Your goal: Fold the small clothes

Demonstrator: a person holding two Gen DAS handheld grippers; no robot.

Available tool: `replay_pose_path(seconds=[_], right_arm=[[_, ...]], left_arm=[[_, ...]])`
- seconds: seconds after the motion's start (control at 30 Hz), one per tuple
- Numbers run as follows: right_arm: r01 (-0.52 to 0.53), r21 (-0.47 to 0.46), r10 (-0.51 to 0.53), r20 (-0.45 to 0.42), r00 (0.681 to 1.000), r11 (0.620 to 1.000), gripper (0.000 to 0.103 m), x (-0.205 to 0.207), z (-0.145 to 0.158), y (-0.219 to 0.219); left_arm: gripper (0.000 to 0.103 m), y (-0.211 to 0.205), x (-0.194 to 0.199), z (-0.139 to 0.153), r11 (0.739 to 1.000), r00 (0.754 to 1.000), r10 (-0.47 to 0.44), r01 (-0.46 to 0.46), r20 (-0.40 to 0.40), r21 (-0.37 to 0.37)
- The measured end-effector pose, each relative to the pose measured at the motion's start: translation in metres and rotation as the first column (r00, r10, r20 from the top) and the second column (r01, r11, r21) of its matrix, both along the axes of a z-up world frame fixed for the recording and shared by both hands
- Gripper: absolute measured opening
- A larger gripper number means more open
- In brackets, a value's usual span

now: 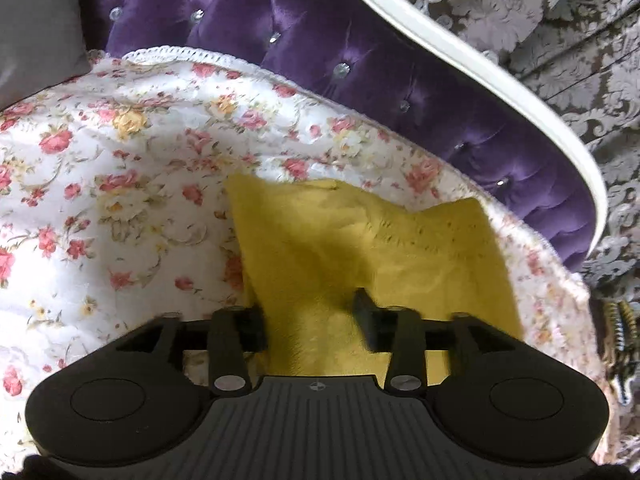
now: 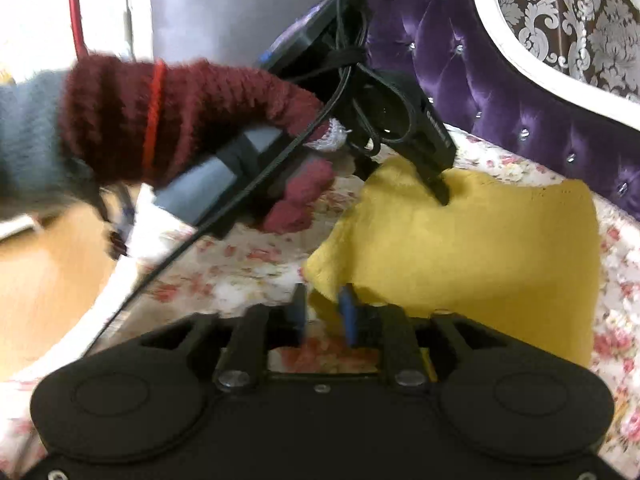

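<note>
Two wrist views of a small yellow garment (image 1: 360, 240) lying on a floral bedspread (image 1: 120, 160), close to the edge that met the purple tufted headboard (image 1: 280, 48). I held one gripper in each hand.

Left gripper (image 1: 312, 320): the jaws stood apart, with a fold of the yellow cloth rising between them. In the right wrist view the same tool, carried by my left hand (image 2: 180, 120) in a maroon knitted glove, pressed its tips (image 2: 442, 196) down onto the garment's far edge; whether cloth was actually pinched there I could not tell, so I read this claw as released.

Right gripper (image 2: 324, 312): the blue-padded fingers (image 2: 348, 316) stood a narrow gap apart at the garment's near left corner. A lip of cloth lay at that gap, but motion blur kept me from saying whether it was grasped.

Handling, as I judged it: the garment looked like soft, fuzzy knit, light and limp, with no stiffness to hold a crease. It would drape and bunch rather than slide, and would probably drag on the textured bedspread. I judged the best hold to be at two corners of one edge, pinching a single layer near the hem, so the cloth could be lifted and laid over itself evenly.
</note>
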State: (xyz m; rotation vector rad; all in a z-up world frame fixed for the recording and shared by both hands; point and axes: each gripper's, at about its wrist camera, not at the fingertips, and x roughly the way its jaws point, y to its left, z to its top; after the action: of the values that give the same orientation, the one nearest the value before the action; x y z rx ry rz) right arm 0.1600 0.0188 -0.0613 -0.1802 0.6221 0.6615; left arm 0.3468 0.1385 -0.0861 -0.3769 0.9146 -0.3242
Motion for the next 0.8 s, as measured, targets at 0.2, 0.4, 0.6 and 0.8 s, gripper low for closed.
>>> replay_pose_path(seconds=[0.2, 0.4, 0.6, 0.8], right_arm=[[0.123, 0.205, -0.119, -0.032, 0.992, 0.971, 0.049, 0.018, 0.027, -0.053], [0.275, 0.207, -0.266, -0.067, 0.962, 0.939, 0.054, 0.076, 0.025, -0.084], [0.311, 0.178, -0.288, -0.143, 0.947, 0.934, 0.052, 0.131, 0.000, -0.097], [0.334, 0.181, -0.311, -0.147, 0.939, 0.925, 0.040, 0.148, -0.005, -0.112]], left_arm=[[0.086, -0.004, -0.016, 0.035, 0.996, 0.987, 0.031, -0.045, 0.160, 0.082], [0.087, -0.021, -0.050, 0.055, 0.988, 0.979, 0.011, -0.042, 0.204, 0.146], [0.087, -0.050, -0.089, 0.038, 0.981, 0.987, -0.106, 0.084, 0.120, 0.174], [0.092, -0.068, -0.127, 0.010, 0.934, 0.983, -0.174, 0.144, 0.065, 0.328]])
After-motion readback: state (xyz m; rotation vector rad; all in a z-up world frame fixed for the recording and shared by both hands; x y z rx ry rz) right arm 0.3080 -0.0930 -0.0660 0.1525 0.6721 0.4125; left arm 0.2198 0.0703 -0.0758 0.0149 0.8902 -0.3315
